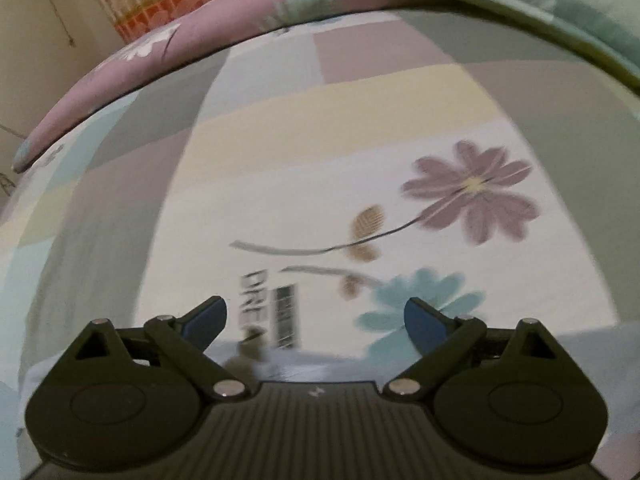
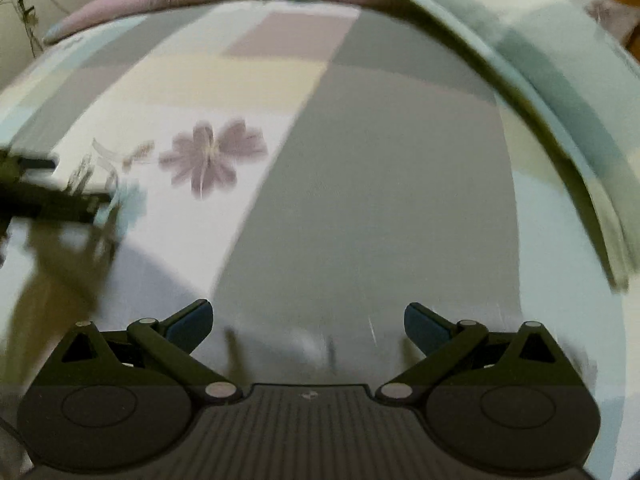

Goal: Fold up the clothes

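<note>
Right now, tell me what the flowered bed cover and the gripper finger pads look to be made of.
Flowered bed cover: looks like woven printed cloth, matte, smooth and flat, no sheen; the exact fibre cannot be told. Finger pads of the left gripper: blue, dull, probably rubber or soft plastic, set on black matte arms that look like hard plastic.

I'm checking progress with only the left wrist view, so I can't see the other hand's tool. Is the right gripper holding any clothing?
Observer: No. The right gripper stands open, with nothing between its fingers, above a grey panel of the patterned bedsheet.
Operator: Is my left gripper visible from there?
Observer: Yes, the left gripper shows as a dark blur at that view's left edge, near the purple flower.
Operator: Any garment on that side?
Observer: None visible; only a folded green quilt along the right.
</note>
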